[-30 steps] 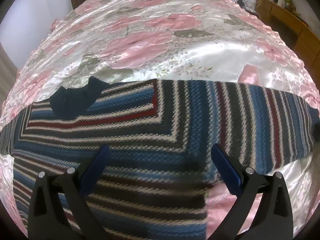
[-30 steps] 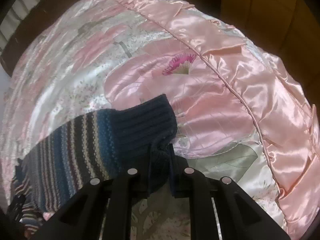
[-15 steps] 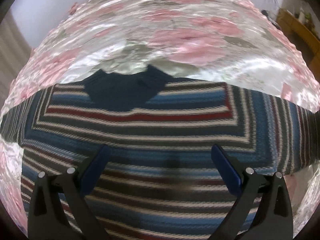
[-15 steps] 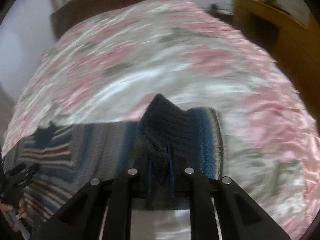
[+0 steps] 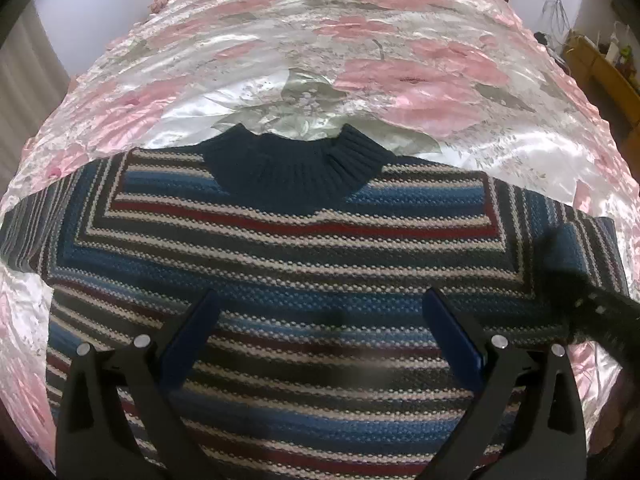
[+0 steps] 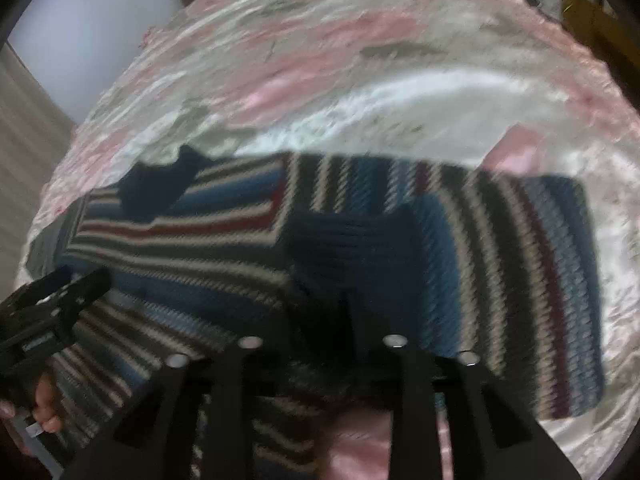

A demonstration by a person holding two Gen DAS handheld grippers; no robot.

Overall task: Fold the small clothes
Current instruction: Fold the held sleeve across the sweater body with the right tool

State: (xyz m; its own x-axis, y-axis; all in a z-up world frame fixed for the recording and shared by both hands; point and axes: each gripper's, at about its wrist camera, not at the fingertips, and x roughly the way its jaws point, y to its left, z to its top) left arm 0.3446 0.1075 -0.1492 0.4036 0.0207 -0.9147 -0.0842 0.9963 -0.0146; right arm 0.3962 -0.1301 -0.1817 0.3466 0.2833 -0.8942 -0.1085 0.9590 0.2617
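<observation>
At nine o'clock in your right wrist view, your left gripper [image 6: 56,300] hangs over the sweater's [image 5: 304,264] lower body, with your hand [image 6: 42,408] showing beneath it. In the left wrist view that left gripper [image 5: 320,320] stands wide, its blue-lined fingers [image 5: 188,332] well apart above the knit and closed on nothing.

The striped sweater lies flat on the pink floral satin bedspread [image 5: 360,60], filling the lower half of that view, with its dark ribbed collar [image 5: 296,164] at twelve o'clock from the gripper. One sleeve runs out toward nine o'clock; the other is folded back on itself toward three o'clock.

At three to four o'clock in the left wrist view, your right gripper [image 5: 600,316] comes in over that folded sleeve. The right wrist view is blurred, but your right gripper [image 6: 322,328] appears narrowed onto the dark ribbed cuff [image 6: 344,236], which sits at twelve o'clock from its fingers, laid on the sleeve's stripes near the shoulder seam. The doubled sleeve [image 6: 520,272] spreads toward two and three o'clock on the bedspread.

A wooden cabinet [image 5: 600,68] stands at two o'clock beyond the bed; what it holds is too small to tell.
</observation>
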